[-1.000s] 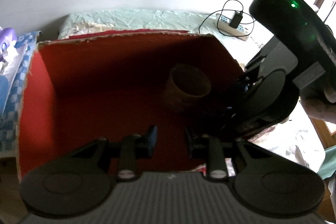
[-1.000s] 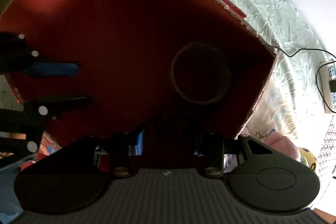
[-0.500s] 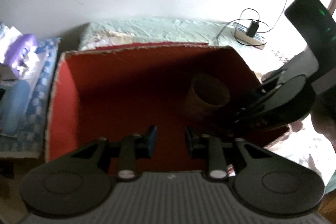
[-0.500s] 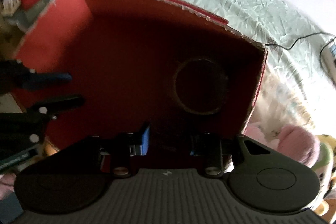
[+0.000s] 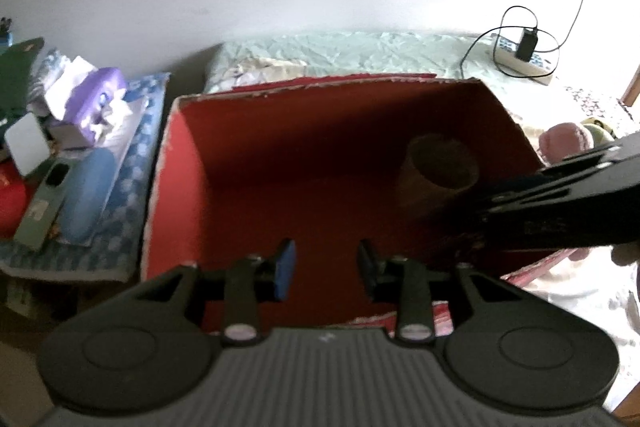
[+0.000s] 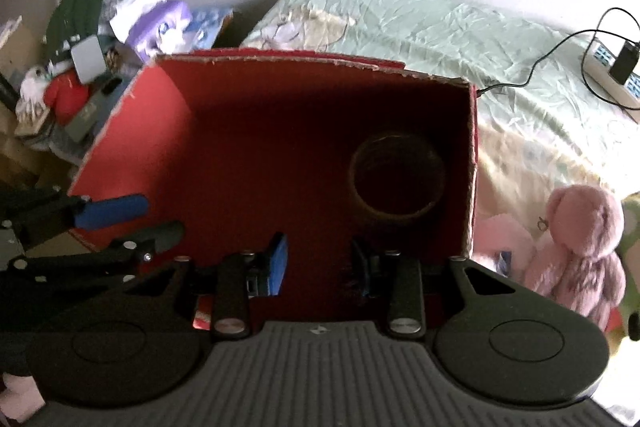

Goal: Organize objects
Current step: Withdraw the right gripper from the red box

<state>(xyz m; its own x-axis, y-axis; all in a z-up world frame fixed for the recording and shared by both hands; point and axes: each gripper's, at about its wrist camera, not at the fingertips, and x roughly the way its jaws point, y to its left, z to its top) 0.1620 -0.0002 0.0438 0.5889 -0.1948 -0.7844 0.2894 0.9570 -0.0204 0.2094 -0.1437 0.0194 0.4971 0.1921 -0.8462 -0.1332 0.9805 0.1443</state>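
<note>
A red cardboard box (image 5: 176,187) stands open on the bed; it also shows in the right wrist view (image 6: 132,131). A brown woven cup (image 5: 438,169) stands upright in its far right corner, also in the right wrist view (image 6: 396,179). My left gripper (image 5: 325,269) is open and empty above the box's near edge. My right gripper (image 6: 318,263) is open and empty above the near right part of the box. It reaches in from the right in the left wrist view (image 5: 520,203). A pink plush bear (image 6: 580,243) lies right of the box.
A green sheet (image 6: 460,39) covers the bed behind the box. A power strip with charger and cable (image 5: 524,55) lies at the far right. A cluttered side surface with a purple toy (image 5: 94,95), bottle and red item (image 6: 64,95) is left of the box.
Both grippers have pulled back and up out of the box, so its whole rim and the surroundings now show. The cup stays in the corner. Both jaws remain open.
</note>
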